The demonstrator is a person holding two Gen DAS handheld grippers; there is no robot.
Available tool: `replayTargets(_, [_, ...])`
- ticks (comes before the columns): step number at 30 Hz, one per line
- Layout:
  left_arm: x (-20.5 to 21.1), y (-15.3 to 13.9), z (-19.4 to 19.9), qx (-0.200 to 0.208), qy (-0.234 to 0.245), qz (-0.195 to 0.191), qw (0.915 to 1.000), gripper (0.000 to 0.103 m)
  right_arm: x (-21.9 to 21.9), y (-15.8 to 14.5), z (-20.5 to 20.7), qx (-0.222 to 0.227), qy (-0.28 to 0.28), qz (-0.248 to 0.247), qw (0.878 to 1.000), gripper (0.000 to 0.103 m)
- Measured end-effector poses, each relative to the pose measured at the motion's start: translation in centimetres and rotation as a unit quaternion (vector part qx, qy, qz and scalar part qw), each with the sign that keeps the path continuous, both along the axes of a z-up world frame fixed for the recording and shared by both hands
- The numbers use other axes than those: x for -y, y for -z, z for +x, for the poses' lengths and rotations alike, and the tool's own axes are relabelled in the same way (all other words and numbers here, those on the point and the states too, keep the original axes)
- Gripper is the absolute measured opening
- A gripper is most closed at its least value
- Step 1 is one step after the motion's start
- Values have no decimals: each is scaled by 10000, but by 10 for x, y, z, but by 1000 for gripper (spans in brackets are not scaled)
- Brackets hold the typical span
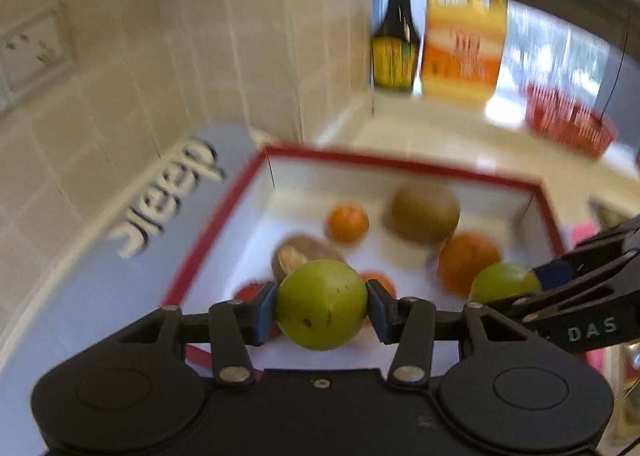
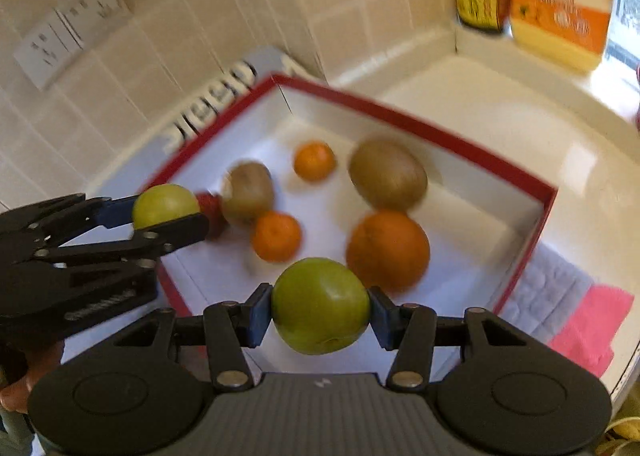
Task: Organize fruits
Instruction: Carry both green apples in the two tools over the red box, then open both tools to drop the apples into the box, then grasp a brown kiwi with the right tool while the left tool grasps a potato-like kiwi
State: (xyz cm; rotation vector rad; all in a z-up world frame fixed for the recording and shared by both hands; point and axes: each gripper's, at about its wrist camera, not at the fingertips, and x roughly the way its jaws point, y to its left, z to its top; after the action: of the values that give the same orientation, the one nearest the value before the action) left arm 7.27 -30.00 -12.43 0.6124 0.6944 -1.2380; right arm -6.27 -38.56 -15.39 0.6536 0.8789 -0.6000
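Left wrist view: the left gripper (image 1: 322, 304) clamps a green fruit (image 1: 322, 306) between its pads, above the near edge of the red-rimmed box (image 1: 400, 165). Inside lie kiwis, oranges and something red. The right gripper (image 1: 520, 288) enters from the right, pinching a second green fruit (image 1: 502, 280).

Right wrist view: the right gripper (image 2: 320, 306) grips its green fruit (image 2: 320, 304) over the box (image 2: 420, 124), just in front of a big orange (image 2: 388, 250). The left gripper (image 2: 168, 212) holds its fruit (image 2: 164, 204) at the box's left rim.

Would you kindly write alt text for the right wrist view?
The right gripper clamps a green fruit above a red-rimmed white box holding oranges and kiwis. At left, the left gripper holds another green fruit.
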Motion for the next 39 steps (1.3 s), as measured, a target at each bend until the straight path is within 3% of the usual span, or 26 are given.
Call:
replayTargets(4, [6,17,-1,-85,205,313,9993,57,4,14,8,-103,-25,254,9996,53])
replayTargets(12, [19,39,7,-275,297,614,9973,57,10,31,23,-459,-82,263,9986,53])
replayTargets(19, [20,40,9,-306,325,556,9975,58,7,35,29,-579,-84,137,9982,53])
replayTargets(21, [14,34,10,-298,325,460,9980,68,7,34,30,-632,-134,112,9978,54])
replayTargets(24, [-5,12,16,-287,263,183,9991,70,4,18,27,-624,-194,-123,9978,54])
replayTargets(31, [-89,-58,58,101,-681,-625,9957,79,-24,-51,44,113,-666,-928,9934,62])
replayTargets(35, [-147,-81,90,434,-1564,-804,9835,79,-55,-70,86,481,-1356,-985,9847,63])
replayTargets(39, [-200,-83,114,670,-2248,-770,9690,79,-93,-72,137,694,-2061,-803,9728,63])
